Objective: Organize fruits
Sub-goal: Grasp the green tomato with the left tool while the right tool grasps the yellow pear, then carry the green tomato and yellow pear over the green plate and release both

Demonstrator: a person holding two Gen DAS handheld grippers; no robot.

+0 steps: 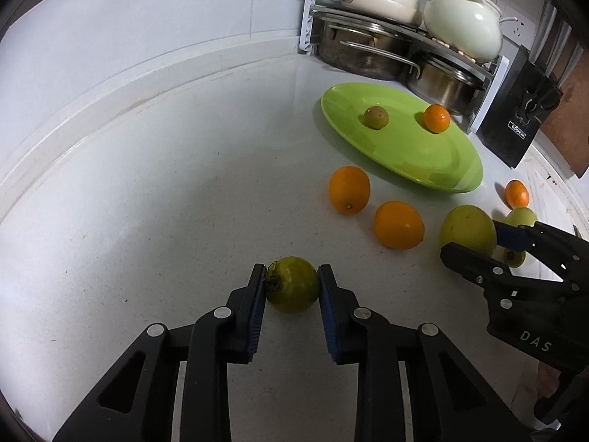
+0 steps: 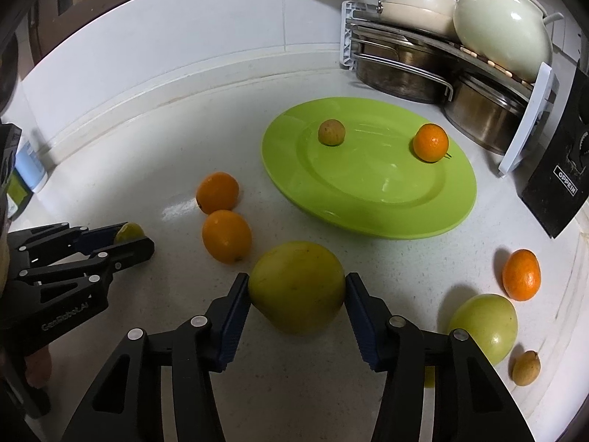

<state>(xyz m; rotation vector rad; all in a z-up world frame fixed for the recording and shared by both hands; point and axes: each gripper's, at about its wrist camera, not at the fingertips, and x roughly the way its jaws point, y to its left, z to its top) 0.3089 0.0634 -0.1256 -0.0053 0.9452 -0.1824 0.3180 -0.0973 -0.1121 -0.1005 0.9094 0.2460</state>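
While both rest on the counter, left tongs (image 1: 291,287) clamp small green fruit (image 1: 292,284) — right tongs (image 2: 297,296) clamp large one (image 2: 297,286).

two fruits on plate (image 2: 368,217), pots (image 2: 401,73) behind

Right gripper (image 2: 297,287) clamped on a large yellow-green fruit (image 2: 296,287) resting on the white counter (image 2: 147,140). Two oranges (image 2: 226,235) just left of it. Green plate (image 2: 368,199) beyond, carrying a small orange (image 2: 430,142) and a brownish fruit (image 2: 331,132). Left gripper (image 2: 129,237) at far left, closed on a small green fruit (image 2: 129,230).
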